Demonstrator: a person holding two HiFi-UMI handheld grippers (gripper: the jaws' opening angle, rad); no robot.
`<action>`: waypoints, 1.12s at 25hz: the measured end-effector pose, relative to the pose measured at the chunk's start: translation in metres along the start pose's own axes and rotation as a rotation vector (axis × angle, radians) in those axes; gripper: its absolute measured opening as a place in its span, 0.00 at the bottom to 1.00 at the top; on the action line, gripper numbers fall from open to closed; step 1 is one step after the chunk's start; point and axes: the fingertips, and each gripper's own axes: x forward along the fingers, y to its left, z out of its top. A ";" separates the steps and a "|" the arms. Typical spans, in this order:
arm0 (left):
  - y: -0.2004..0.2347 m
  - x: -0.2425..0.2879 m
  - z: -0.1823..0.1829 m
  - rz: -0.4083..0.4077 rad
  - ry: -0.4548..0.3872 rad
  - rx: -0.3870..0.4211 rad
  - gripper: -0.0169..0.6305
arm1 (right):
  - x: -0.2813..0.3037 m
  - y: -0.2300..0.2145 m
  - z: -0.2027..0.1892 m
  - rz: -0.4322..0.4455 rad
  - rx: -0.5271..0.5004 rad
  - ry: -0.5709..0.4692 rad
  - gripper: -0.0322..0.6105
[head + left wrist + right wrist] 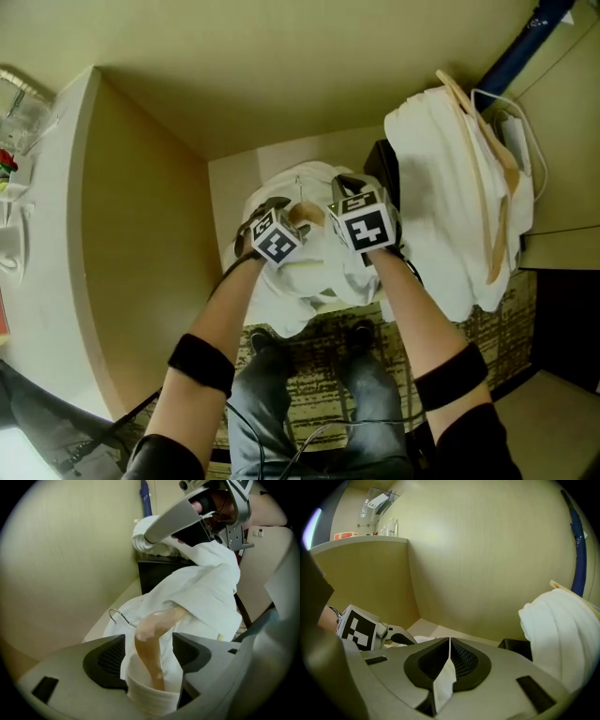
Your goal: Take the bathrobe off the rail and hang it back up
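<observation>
The white bathrobe (pixel 314 272) is bunched low over the pale floor of the alcove (pixel 230 187), still on its wooden hanger (pixel 306 215). In the left gripper view my left gripper (pixel 150 644) stands open wide, with the hanger arm (pixel 151 641) and the rolled collar (pixel 147 698) lying between its jaws. The metal hook (pixel 120 616) points away over the floor. My right gripper (pixel 449 645) is shut on a fold of the robe's cloth (pixel 444 686). It shows above the robe (pixel 206 588) as the right gripper (pixel 149 537).
A second white robe (pixel 450 187) hangs at the right on its own wooden hanger (pixel 499 192), beside a blue umbrella (pixel 525 42). A black box (pixel 384 164) stands behind the bundle. A side panel (pixel 141 234) walls the left. Patterned carpet (pixel 487 337) lies underfoot.
</observation>
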 end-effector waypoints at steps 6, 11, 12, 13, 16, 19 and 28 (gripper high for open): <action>0.005 0.031 -0.009 -0.006 0.015 0.041 0.51 | 0.020 0.003 -0.011 0.006 -0.018 -0.011 0.10; 0.007 0.038 -0.008 0.008 -0.011 0.079 0.39 | 0.027 0.002 -0.020 0.012 -0.024 -0.020 0.10; 0.007 0.036 -0.006 0.019 -0.023 0.089 0.38 | 0.027 0.002 -0.022 0.013 -0.027 -0.020 0.10; 0.007 0.034 -0.004 0.032 -0.035 0.099 0.38 | 0.027 0.002 -0.024 0.012 -0.029 -0.020 0.10; 0.011 0.028 0.000 0.097 -0.066 0.128 0.38 | 0.027 0.000 -0.026 0.007 -0.034 -0.024 0.10; 0.029 0.011 0.007 0.254 -0.087 0.172 0.37 | 0.023 0.000 -0.022 0.000 -0.035 -0.039 0.10; 0.064 -0.062 0.049 0.652 -0.129 0.352 0.37 | -0.013 -0.016 0.018 -0.095 -0.039 -0.151 0.10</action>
